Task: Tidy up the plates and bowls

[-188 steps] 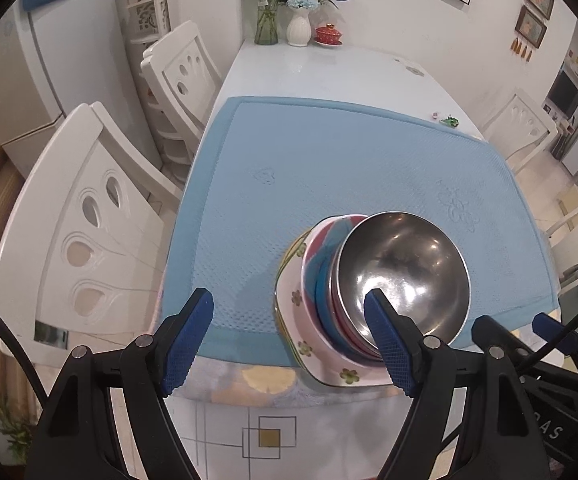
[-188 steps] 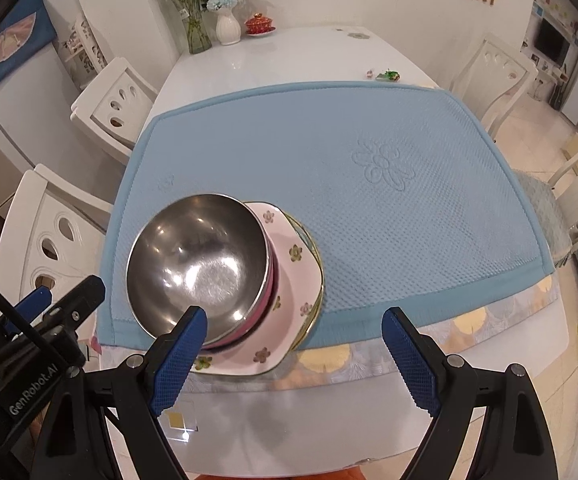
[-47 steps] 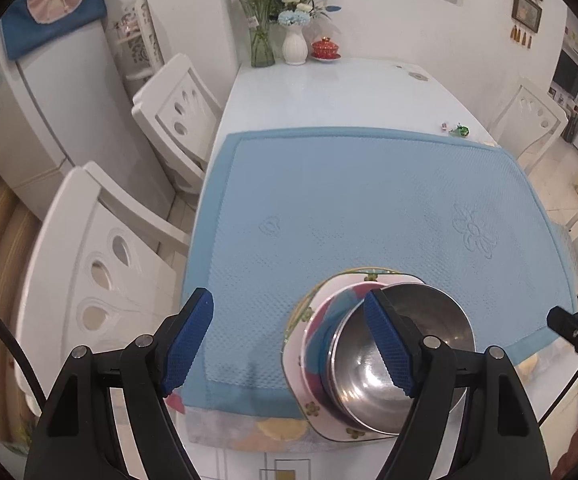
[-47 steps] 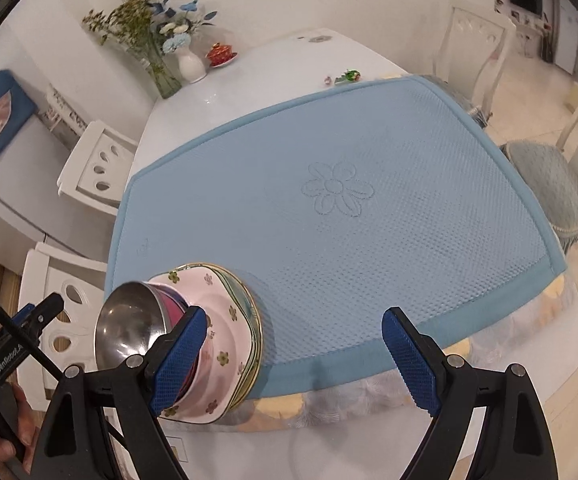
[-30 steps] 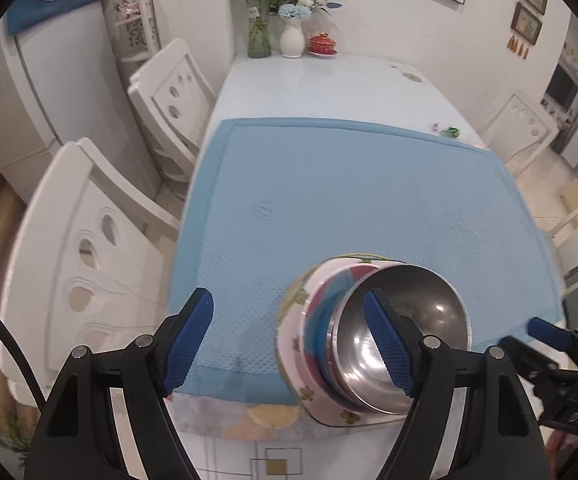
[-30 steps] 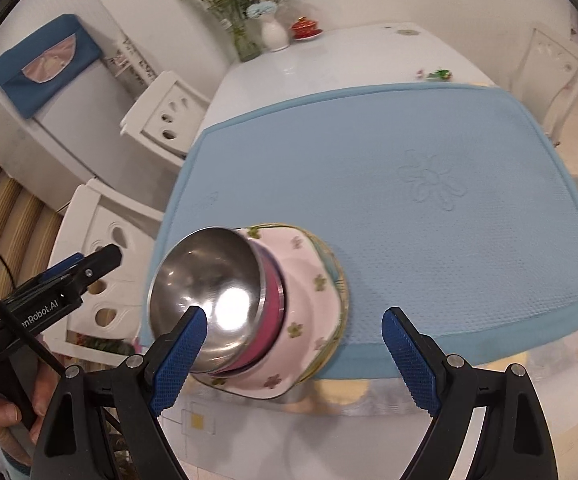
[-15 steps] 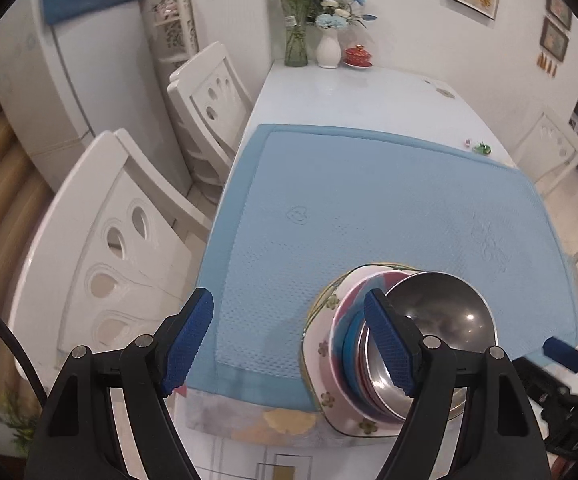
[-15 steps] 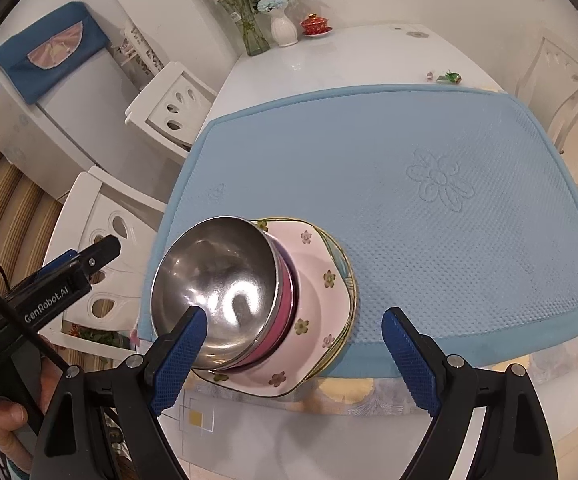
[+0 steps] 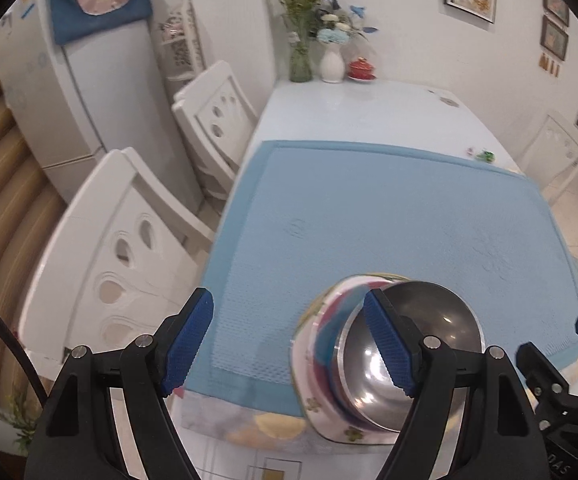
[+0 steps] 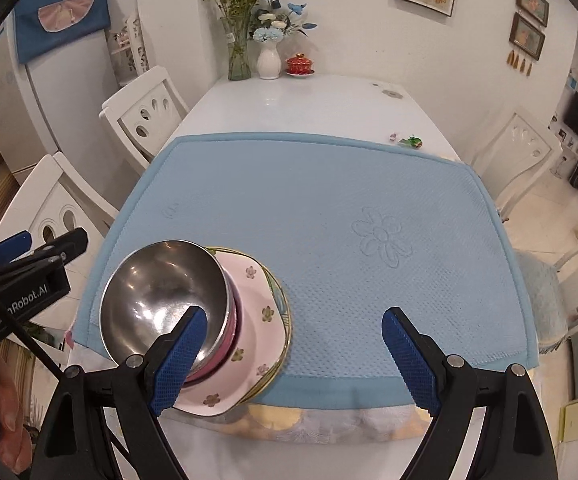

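A stack sits at the near edge of the blue mat [image 10: 329,208]: a steel bowl [image 10: 161,296] on top, a pink bowl [image 10: 231,328] under it, then a pink floral plate [image 10: 257,312] on a green-rimmed plate [image 10: 283,308]. In the left wrist view the steel bowl [image 9: 421,344] sits in the floral plate [image 9: 321,412]. My left gripper [image 9: 289,344] is open above the mat's near left part, its right finger over the bowl. My right gripper [image 10: 297,356] is open and empty, its left finger over the bowl's rim.
The white table [image 10: 297,100] carries two vases [image 10: 269,60] with flowers and a red lidded cup [image 10: 300,65] at the far end, and small trinkets [image 10: 409,141] by the mat. White chairs [image 9: 121,248] stand on both sides [image 10: 521,152]. A fridge [image 9: 69,92] is at left.
Both grippers drifted slightly; the left view tilted so the stack sits lower right. The stack stayed put on the mat and both grippers stayed open.
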Available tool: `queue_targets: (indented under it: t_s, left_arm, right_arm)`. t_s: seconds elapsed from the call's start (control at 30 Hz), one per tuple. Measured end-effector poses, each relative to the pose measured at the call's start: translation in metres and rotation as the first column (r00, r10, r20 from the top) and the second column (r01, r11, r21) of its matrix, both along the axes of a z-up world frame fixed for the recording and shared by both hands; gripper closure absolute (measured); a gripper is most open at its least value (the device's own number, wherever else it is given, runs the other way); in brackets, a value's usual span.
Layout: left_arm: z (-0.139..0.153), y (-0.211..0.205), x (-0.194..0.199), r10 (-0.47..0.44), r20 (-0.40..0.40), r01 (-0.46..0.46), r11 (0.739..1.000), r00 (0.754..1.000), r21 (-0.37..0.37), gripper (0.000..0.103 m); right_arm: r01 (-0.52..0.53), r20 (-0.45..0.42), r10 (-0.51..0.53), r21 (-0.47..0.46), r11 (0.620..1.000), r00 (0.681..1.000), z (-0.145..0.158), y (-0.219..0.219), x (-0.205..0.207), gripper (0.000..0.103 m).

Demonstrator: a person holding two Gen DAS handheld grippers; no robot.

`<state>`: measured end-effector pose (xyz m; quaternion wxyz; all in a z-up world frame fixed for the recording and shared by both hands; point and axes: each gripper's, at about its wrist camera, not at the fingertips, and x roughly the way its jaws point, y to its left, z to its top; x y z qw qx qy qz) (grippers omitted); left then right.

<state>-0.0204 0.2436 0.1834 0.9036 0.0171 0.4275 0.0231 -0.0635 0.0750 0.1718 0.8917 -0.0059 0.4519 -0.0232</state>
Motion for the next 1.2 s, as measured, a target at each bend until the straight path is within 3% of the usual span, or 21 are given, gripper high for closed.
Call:
queue_targets:
  t_s: [0.13, 0.3, 0.57, 1.2]
  left_arm:
    - [-0.001, -0.01, -0.003, -0.029, -0.002, 0.029, 0.999, 1.0, 0.029, 0.027]
    - [0.003, -0.023, -0.005, -0.044, 0.034, 0.04, 0.992, 0.998, 0.117, 0.027]
    - [0.001, -0.029, -0.004, -0.044, 0.041, 0.034, 0.979, 0.998, 0.2, 0.027]
    - [0.005, -0.018, 0.005, -0.031, 0.016, 0.027, 0.979, 0.999, 0.202, 0.027]
  right_arm:
    - [0.02, -0.005, -0.02, -0.006, 1.0, 1.0, -0.002, -0.003, -0.001, 0.015]
    - [0.023, 0.033, -0.02, -0.101, 0.995, 0.999, 0.001, 0.004, -0.007, 0.015]
    - [0.011, 0.017, -0.009, -0.128, 0.992, 1.0, -0.004, 0.009, -0.009, 0.015]
    - [0.037, 0.023, -0.034, -0.103, 0.994, 0.999, -0.001, 0.004, -0.003, 0.015]
